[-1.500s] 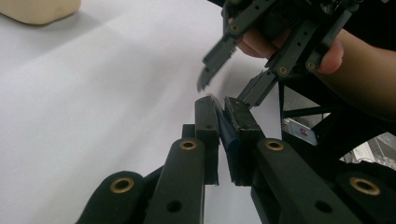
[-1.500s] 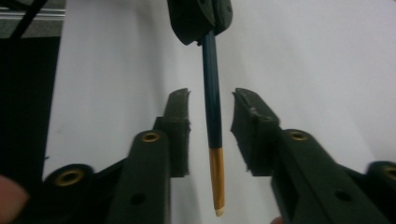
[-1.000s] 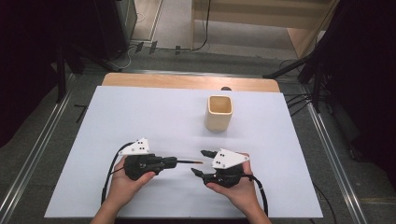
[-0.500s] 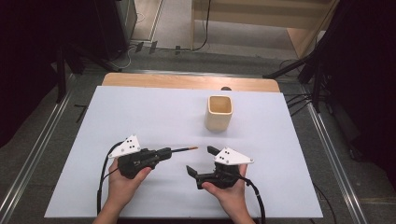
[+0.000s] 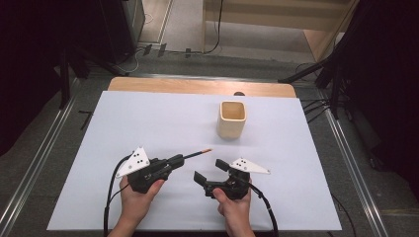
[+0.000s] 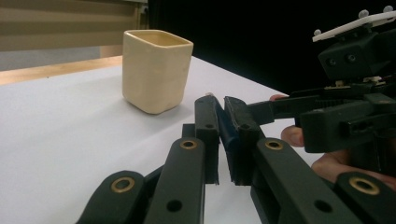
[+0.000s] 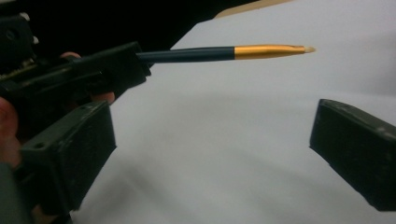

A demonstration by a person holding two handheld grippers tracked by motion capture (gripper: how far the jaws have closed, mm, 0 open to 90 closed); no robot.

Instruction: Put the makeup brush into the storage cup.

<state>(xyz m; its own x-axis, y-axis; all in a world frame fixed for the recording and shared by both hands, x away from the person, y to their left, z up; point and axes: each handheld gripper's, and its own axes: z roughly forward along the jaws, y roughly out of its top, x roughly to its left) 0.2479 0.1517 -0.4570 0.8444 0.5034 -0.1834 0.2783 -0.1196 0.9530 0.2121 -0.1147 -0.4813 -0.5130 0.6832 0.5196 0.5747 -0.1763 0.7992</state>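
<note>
One pen clamped in left gripper, right gripper agape

The cup stands on the table, right of centre, toward the far edge. The left gripper and right gripper sit side by side near the near edge. The pen, in the left gripper, points toward the cup.

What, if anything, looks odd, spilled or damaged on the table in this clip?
Nothing stands out. The cream cup stands upright on the white table, nothing spilled. The left gripper holds a dark pen level above the table; the right gripper is open beside it.
</note>
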